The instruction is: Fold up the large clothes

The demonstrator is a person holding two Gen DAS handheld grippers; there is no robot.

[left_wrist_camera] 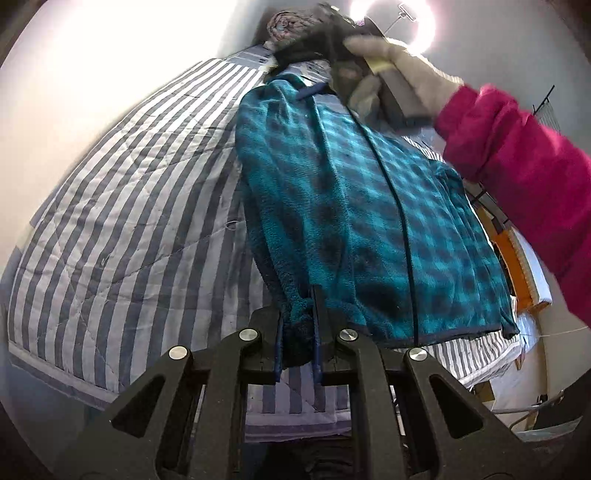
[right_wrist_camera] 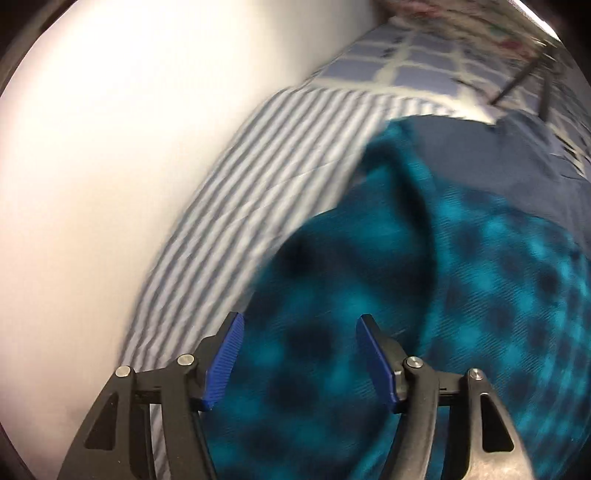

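A blue-and-white striped quilt point(left_wrist_camera: 122, 206) fills nine o'clock, a round glaring lamp point(left_wrist_camera: 395, 22) sits at twelve (washing out the wall), and an orange frame point(left_wrist_camera: 511, 258) stands at three o'clock.

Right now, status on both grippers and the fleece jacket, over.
Left gripper shut on fleece jacket hem corner. Right gripper open over the fleece, gripping nothing. Jacket lies zipped on the striped quilt. Nothing in the way.

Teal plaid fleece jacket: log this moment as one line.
teal plaid fleece jacket on striped quilt | left gripper shut on jacket hem | right gripper open above jacket
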